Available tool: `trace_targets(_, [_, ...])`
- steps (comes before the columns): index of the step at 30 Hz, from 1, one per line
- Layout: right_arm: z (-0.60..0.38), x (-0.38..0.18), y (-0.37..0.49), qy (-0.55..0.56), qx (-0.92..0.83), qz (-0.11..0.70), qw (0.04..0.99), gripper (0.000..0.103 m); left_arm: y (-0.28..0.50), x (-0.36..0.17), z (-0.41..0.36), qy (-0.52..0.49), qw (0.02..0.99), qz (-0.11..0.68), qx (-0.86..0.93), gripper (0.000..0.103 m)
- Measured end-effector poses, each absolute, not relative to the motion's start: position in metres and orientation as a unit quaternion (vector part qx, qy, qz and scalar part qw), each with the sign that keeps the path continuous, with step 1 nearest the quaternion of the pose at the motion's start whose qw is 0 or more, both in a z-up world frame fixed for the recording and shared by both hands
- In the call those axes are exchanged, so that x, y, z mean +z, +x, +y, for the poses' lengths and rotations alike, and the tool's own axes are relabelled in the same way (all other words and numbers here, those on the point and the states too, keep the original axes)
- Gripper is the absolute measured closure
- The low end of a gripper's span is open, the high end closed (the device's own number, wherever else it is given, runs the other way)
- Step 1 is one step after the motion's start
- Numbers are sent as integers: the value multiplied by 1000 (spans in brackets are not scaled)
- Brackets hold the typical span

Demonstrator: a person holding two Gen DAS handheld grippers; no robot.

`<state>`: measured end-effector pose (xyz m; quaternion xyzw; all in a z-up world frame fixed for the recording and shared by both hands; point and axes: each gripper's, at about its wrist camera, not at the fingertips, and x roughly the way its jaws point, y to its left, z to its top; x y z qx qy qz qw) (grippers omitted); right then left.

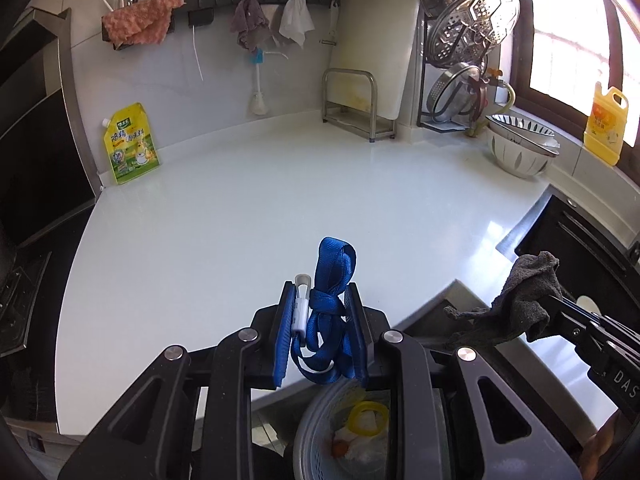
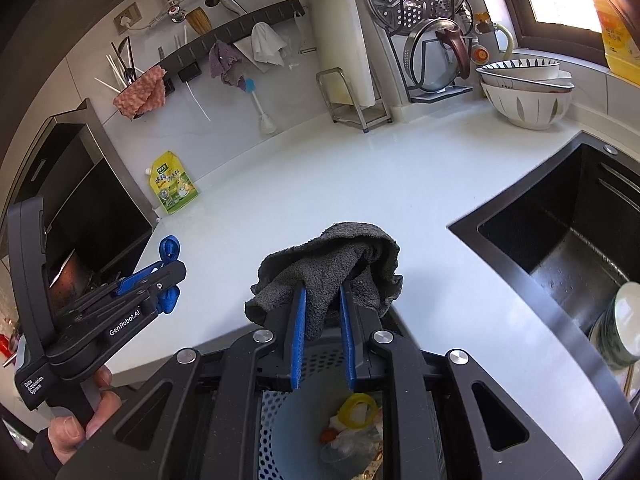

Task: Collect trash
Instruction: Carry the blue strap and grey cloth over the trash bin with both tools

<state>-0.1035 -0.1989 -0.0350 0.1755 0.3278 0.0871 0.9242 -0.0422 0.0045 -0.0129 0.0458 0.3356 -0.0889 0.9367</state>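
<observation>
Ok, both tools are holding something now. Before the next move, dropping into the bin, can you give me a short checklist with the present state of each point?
1. Left tool grips the blue strap: ok, clamped between the pads.
2. Right tool grips the grey cloth: ok, cloth draped over the fingertips.
3. Bin below both tools: ok, seen under each.
4. Room in bin: ok, only a yellow ring and scraps at the bottom.
5. Strap will fall free: cannot tell, it is knotted around a white clip.
6. Counter cleared of trash: ok in view; the yellow pouch looks like a product.
</observation>
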Motion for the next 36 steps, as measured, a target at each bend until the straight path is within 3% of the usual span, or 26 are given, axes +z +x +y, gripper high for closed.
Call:
trace_targets(17, [-181,-77,-184,157,73,351,920,87,-106,-75,11,44,916,381,-119,78])
trace_targets(36, [-176,-113,-191,151,73,377,911,87,-108,-107,-3,52,900,413,-129,77])
